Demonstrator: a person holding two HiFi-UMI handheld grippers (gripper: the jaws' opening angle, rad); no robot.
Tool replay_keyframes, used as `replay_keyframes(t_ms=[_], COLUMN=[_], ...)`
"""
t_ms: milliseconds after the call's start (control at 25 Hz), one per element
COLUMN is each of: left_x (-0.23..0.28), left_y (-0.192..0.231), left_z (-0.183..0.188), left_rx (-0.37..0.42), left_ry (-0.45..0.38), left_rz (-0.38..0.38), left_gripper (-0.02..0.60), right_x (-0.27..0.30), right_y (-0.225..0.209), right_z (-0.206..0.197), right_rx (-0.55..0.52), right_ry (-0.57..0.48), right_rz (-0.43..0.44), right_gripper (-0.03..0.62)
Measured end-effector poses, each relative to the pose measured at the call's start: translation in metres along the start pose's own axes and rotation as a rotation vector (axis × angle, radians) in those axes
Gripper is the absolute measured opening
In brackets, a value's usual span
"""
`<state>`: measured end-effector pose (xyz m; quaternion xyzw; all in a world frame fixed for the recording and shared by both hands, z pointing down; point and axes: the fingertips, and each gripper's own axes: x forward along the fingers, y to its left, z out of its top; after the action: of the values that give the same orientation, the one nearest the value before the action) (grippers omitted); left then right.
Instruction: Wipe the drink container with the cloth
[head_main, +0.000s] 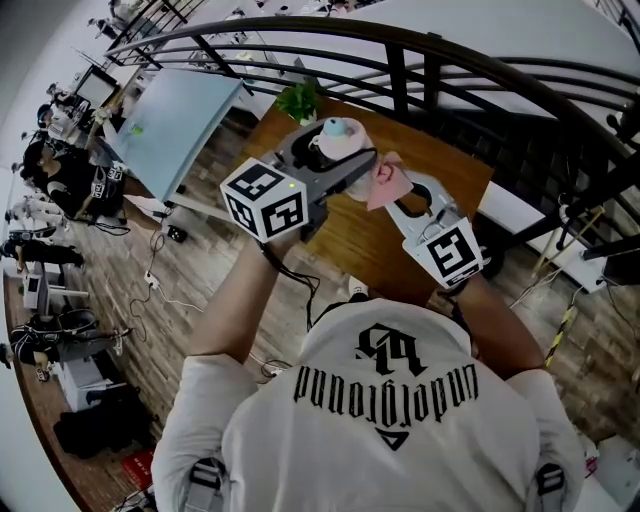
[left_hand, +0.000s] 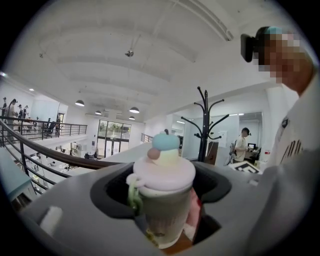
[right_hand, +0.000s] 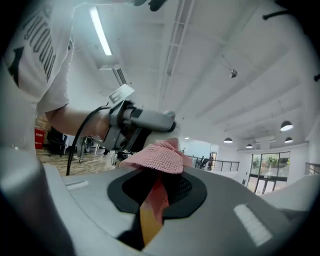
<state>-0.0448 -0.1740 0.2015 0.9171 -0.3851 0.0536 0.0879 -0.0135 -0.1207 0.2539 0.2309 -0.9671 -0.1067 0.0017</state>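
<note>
A brown wooden table (head_main: 350, 245) fills the middle of the head view, with a small potted plant (head_main: 300, 100) at its 11 o'clock corner. A black metal railing (head_main: 420, 60) curves behind it from 10 to 3 o'clock. The floor (head_main: 190, 290) is wood plank, and a pale blue panel (head_main: 175, 115) shows at 10 o'clock. The left gripper view shows a black coat stand (left_hand: 202, 122), a white ceiling (left_hand: 125, 55) with round pendant lamps (left_hand: 80, 103), and glass doors (left_hand: 112, 137) at 9 o'clock.

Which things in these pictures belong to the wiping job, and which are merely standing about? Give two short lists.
Belong to the job:
- drink container, clasped in the left tool
- pink cloth, pinched in the right tool

Merely standing about:
- potted plant
- wooden table
- coat stand
- railing
</note>
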Motion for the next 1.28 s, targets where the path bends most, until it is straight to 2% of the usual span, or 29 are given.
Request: replay_keyframes(t_ms=[120, 200, 480, 600, 680, 920, 1040, 1120, 1280], left_x=[0.004, 0.002, -0.010, -0.014, -0.015, -0.018, -0.021, -0.023, -0.025], left_y=[-0.013, -0.013, -0.010, -0.014, -0.018, -0.034, -0.036, -0.036, -0.034], left_z=[0.001, 0.007, 0.016, 0.015, 0.014, 0.011, 0.014, 0.017, 0.019], left_rx=[-0.016, -0.025, -0.030, -0.009, 0.007, 0.050, 0.055, 0.061, 0.060], left_ry=[-0.013, -0.031, -0.062, -0.050, -0.043, -0.042, -0.057, -0.066, -0.066], left_rz=[-0.026, -0.031, -0.053, -0.069, -0.098, -0.173, -0.186, -0.191, -0.198], left_gripper=[0.388, 0.388, 0.388, 0.390, 0.389, 0.389, 0.388, 0.389, 0.388], right_x=[-0.008, -0.007, -0.010, -0.008, -0.008, -0.007, -0.006, -0.006, -0.007], right_y=[-0.019, -0.019, 0.008, 0.011, 0.008, -0.012, -0.015, -0.011, 0.004], right_z=[0.038, 0.043, -0.029, -0.041, -0.030, 0.050, 0.063, 0.051, -0.005], right_rx=[-0.055, -0.072, 0.016, 0.029, 0.029, -0.001, -0.017, -0.007, 0.073], right_ry=[-0.045, -0.047, 0.041, 0.045, 0.026, -0.100, -0.126, -0.111, -0.019], right_rz=[-0.007, 0.019, 0.099, 0.126, 0.142, 0.186, 0.214, 0.228, 0.251], right_gripper=[0.046, 0.046, 0.046, 0.046, 0.046, 0.046, 0.046, 0.046, 0.046])
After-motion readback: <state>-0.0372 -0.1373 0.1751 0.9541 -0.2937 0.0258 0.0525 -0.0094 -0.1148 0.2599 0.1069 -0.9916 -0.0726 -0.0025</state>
